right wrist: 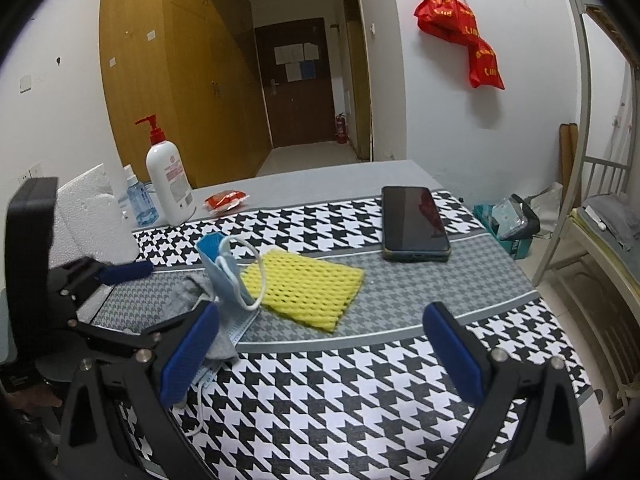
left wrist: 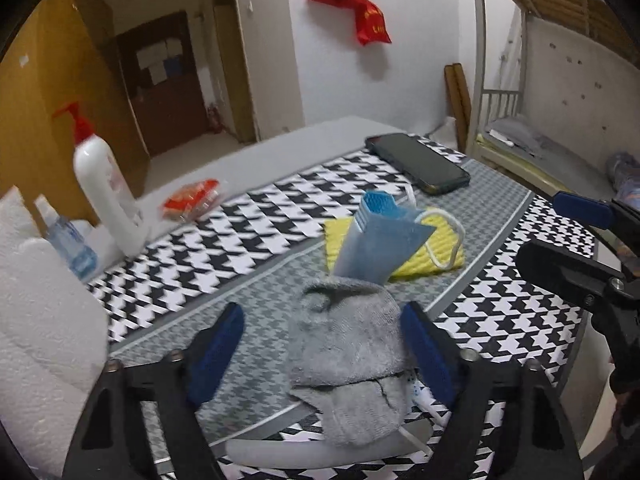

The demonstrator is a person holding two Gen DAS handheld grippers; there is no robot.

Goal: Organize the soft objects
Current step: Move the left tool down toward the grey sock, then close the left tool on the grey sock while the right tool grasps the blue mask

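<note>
A crumpled grey sock (left wrist: 348, 352) lies on the houndstooth cloth (left wrist: 224, 248), between the blue pads of my left gripper (left wrist: 322, 352). The jaws stand open around it: the right pad is at the sock's edge and the left pad is clear of it. Just beyond, a folded blue face mask (left wrist: 380, 236) stands up against a yellow foam net (left wrist: 440, 258). My right gripper (right wrist: 324, 354) hangs open over bare cloth, with the yellow net (right wrist: 304, 288) ahead and the mask (right wrist: 224, 276) and sock (right wrist: 196, 292) by its left finger.
A dark phone (right wrist: 414, 222) lies at the back right of the cloth. At the back left are a pump bottle (right wrist: 168, 184), a spray bottle (right wrist: 138, 200), a red packet (right wrist: 226, 200) and white foam (right wrist: 92, 216). A bunk bed frame (right wrist: 584, 176) stands right of the table.
</note>
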